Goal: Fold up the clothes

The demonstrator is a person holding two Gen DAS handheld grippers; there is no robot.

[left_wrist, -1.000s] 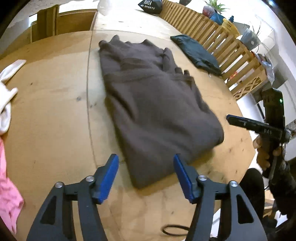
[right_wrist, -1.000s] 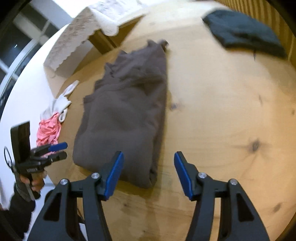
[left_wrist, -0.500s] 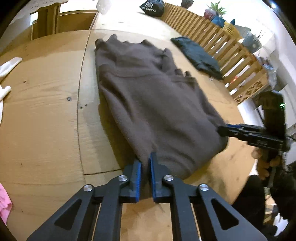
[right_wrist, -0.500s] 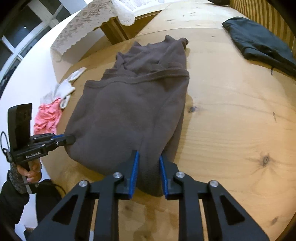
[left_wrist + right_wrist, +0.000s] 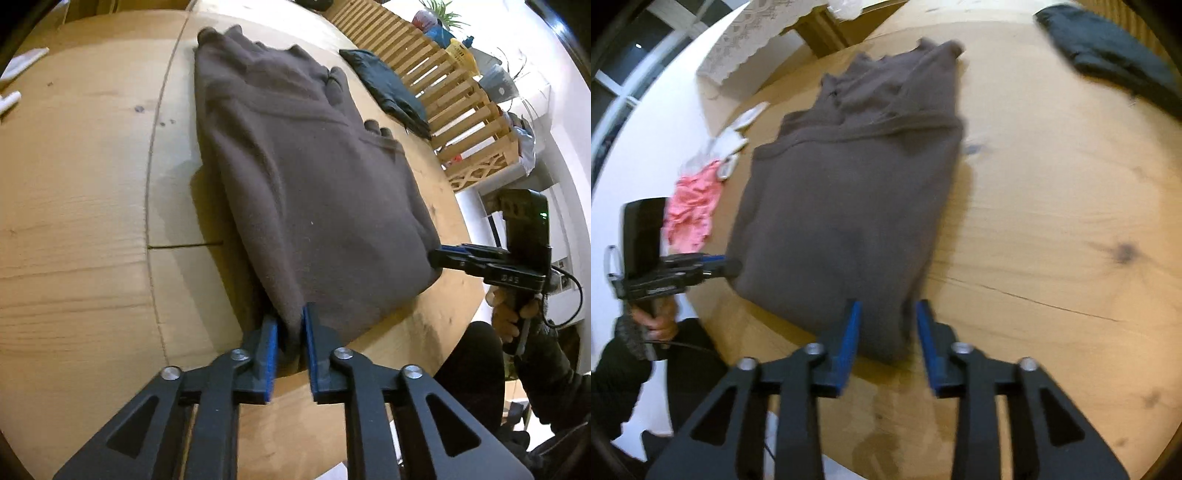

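a big round wooden table (image 5: 81, 206) fills both views. on it lies a brown sweater (image 5: 295, 173), folded into a long shape, with its near end at the table edge close to the person and its collar end pointing away. farther on the table, near a wooden slatted fence (image 5: 443, 77), there is a dark folded garment (image 5: 388, 88), well apart from the sweater. at the other side of the table lie a pink cloth (image 5: 690, 206) and a white cloth (image 5: 735, 136), just beside each other.

the left gripper (image 5: 290, 332) is at the near left corner of the sweater. a fold of brown cloth stands between its blue pads and seems pinched, while the jaws are opening a little. the right gripper (image 5: 886, 325) is at the near right corner. its jaws are opening, and the cloth is between them, but the pads do not press on it. each gripper is held by a hand (image 5: 517, 314) in a dark sleeve (image 5: 617, 365).
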